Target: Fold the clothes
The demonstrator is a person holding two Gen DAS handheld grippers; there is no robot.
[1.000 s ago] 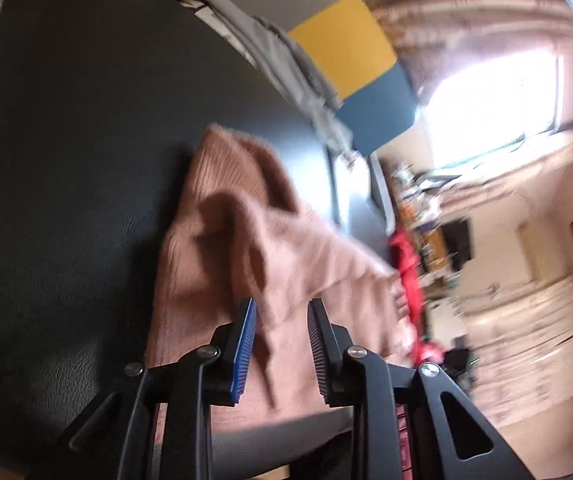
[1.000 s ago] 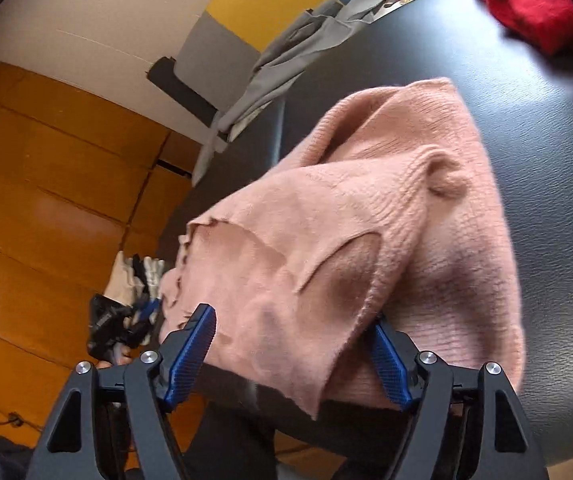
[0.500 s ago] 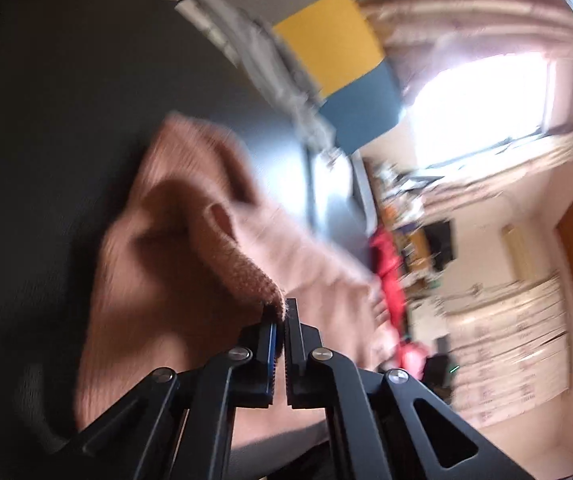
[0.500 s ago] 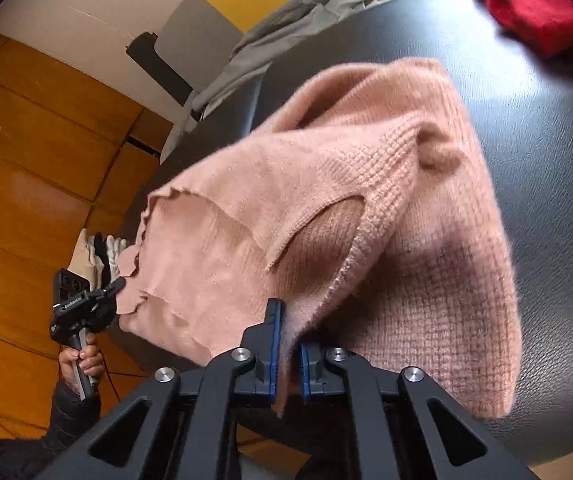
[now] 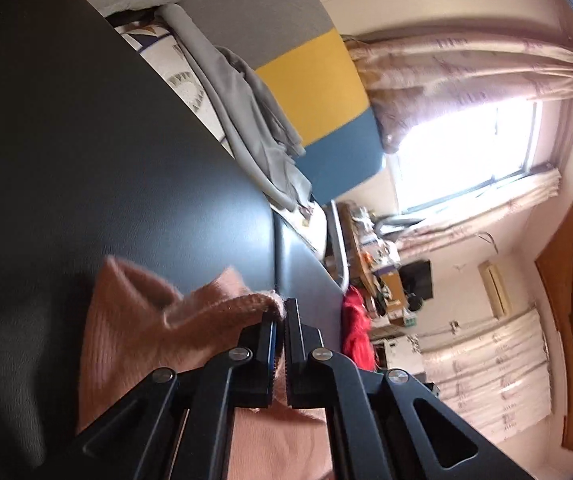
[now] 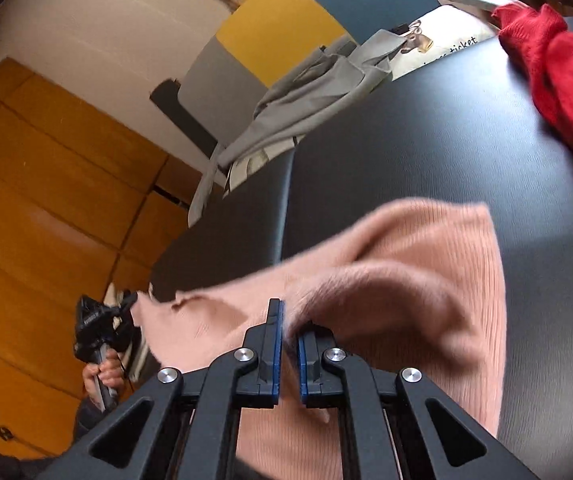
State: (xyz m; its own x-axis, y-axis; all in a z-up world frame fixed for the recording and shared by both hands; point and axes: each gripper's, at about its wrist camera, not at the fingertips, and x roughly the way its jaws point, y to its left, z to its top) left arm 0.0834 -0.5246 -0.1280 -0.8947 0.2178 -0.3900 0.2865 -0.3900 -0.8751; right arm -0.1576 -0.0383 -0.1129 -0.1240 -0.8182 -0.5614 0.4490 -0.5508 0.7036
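Note:
A pink knitted sweater [image 5: 138, 332] lies on the black table [image 5: 86, 160], its near part lifted. My left gripper [image 5: 281, 312] is shut on a rolled edge of the sweater, which bunches at the fingertips. In the right wrist view the same pink sweater [image 6: 426, 272] drapes over the black table [image 6: 426, 140]. My right gripper [image 6: 289, 320] is shut on a fold of it, with knit pinched between the blue pads. The other gripper [image 6: 98, 320] shows at the lower left, held by a hand, and the sweater's corner reaches it.
A red garment [image 6: 558, 80] lies at the table's far right corner, also seen as red cloth [image 5: 356, 332] past the table edge. Grey clothing [image 6: 318, 92] hangs over a grey, yellow and blue panel [image 5: 314, 80]. A bright window [image 5: 466, 152] and shelves stand beyond.
Both grippers went from open around the sweater to shut on it. They have since lifted its near edge and pulled it back, so more bare table shows ahead.

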